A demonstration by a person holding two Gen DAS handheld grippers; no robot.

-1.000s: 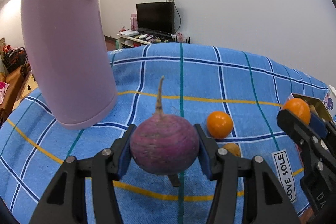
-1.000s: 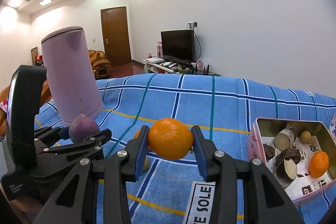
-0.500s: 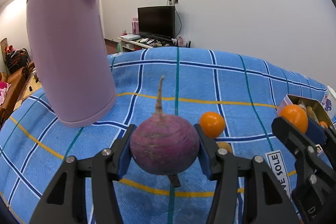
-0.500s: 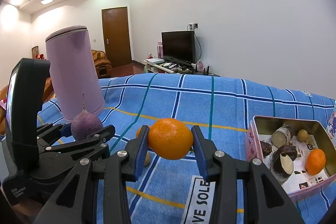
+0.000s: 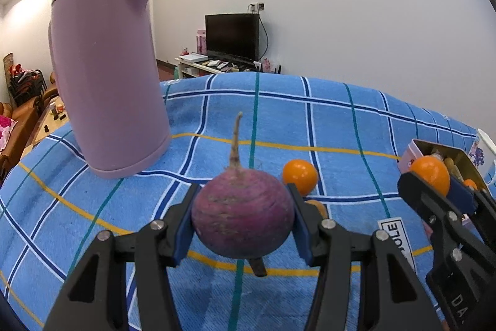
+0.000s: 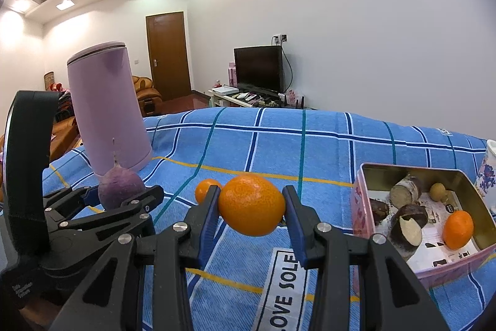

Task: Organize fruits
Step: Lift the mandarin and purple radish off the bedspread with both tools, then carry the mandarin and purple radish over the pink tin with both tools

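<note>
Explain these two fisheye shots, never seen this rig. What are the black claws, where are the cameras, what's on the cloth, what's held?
No robot arm here: a person carries a handheld two-finger claw in each hand, and each has a fisheye camera looking forward along its fingers.

The left wrist view shows the left claw shut on a purple turnip. The right wrist view shows the right claw shut on an orange, with the left claw visible at its left.

Both are held above a table with a blue plaid cloth. On it stand a tall lilac kettle and a pink tin holding cut root pieces, a small round brown fruit and a second orange. A loose orange lies on the cloth.
</note>
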